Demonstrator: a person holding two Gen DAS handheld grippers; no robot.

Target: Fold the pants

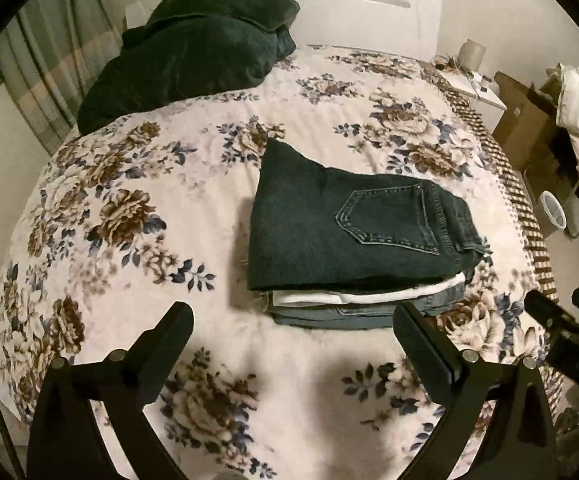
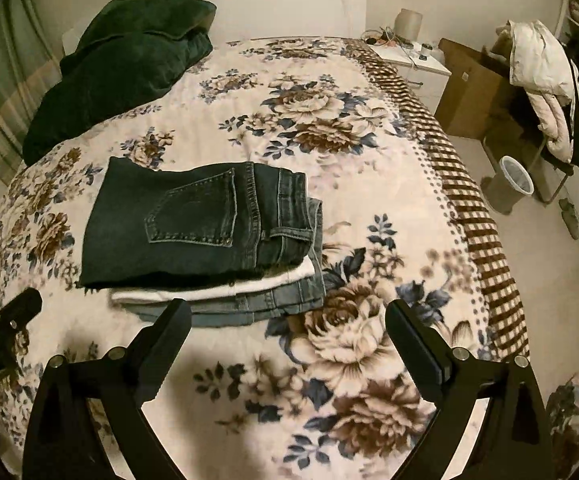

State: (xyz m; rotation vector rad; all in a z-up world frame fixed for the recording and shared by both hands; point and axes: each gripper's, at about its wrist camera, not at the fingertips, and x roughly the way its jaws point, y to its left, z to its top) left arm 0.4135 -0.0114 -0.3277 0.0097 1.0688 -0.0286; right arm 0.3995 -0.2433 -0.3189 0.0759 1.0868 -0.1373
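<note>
Dark blue jeans (image 1: 353, 224) lie folded, back pocket up, on top of a stack with a white garment (image 1: 353, 298) and lighter blue jeans (image 1: 329, 314) beneath, on the floral bedspread (image 1: 129, 208). The stack also shows in the right wrist view (image 2: 193, 220). My left gripper (image 1: 293, 320) is open and empty, hovering just in front of the stack. My right gripper (image 2: 287, 316) is open and empty, in front of the stack's right end. The right gripper's tips show at the right edge of the left wrist view (image 1: 561, 312).
Dark green pillows (image 1: 193, 52) lie at the head of the bed by the white headboard (image 1: 361, 12). Right of the bed stand a nightstand (image 2: 413, 58), a cardboard box (image 2: 473, 88), a waste bin (image 2: 509, 184) and a chair piled with clothes (image 2: 545, 88).
</note>
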